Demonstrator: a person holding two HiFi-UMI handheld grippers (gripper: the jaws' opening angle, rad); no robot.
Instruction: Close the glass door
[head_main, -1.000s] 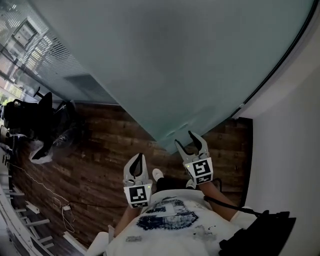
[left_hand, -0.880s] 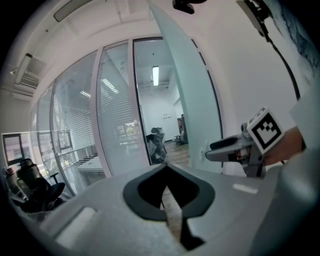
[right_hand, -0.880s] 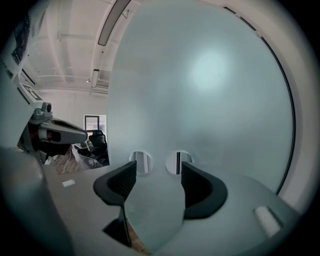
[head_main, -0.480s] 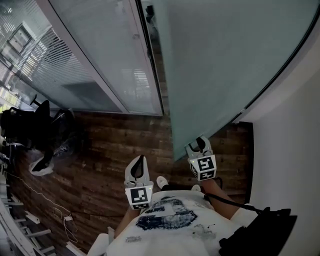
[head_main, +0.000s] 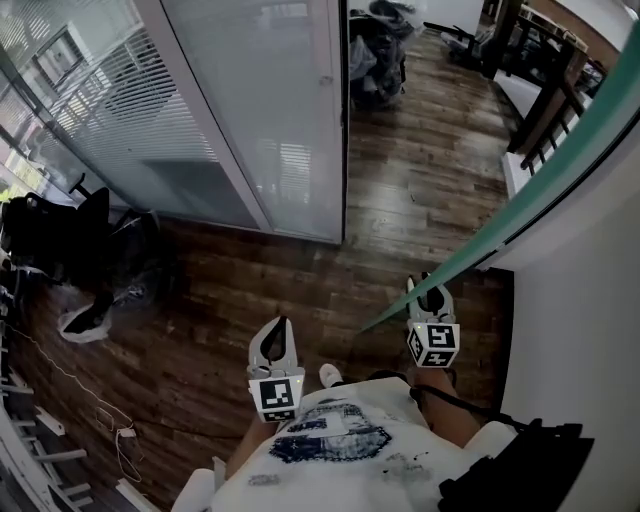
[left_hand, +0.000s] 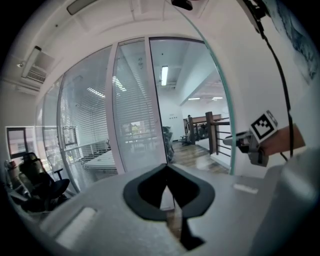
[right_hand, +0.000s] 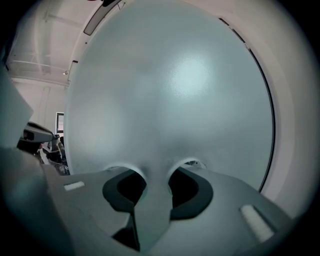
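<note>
Frosted glass door (right_hand: 170, 90) stands open at two o'clock, its free edge pinched in the right gripper (head_main: 431, 296) jaws, which have just been closing. Left gripper (head_main: 272, 340) jaws are clenched, empty. Next, probably: swing the edge toward the door frame (head_main: 343, 120) at twelve.

A dark plank floor (head_main: 250, 290) runs up to a glass partition (head_main: 250, 120) with pale frames and slatted blinds behind the panes. Left of the partition sits a black office chair (head_main: 50, 238). Past the partition's right end the boards carry on toward a wooden railing (head_main: 545, 75) and a dark heap of things (head_main: 375, 50). Well to the right of the partition stands a plain white wall (head_main: 585, 300), and a strip light (left_hand: 164, 75) glows on the ceiling beyond the partition.
</note>
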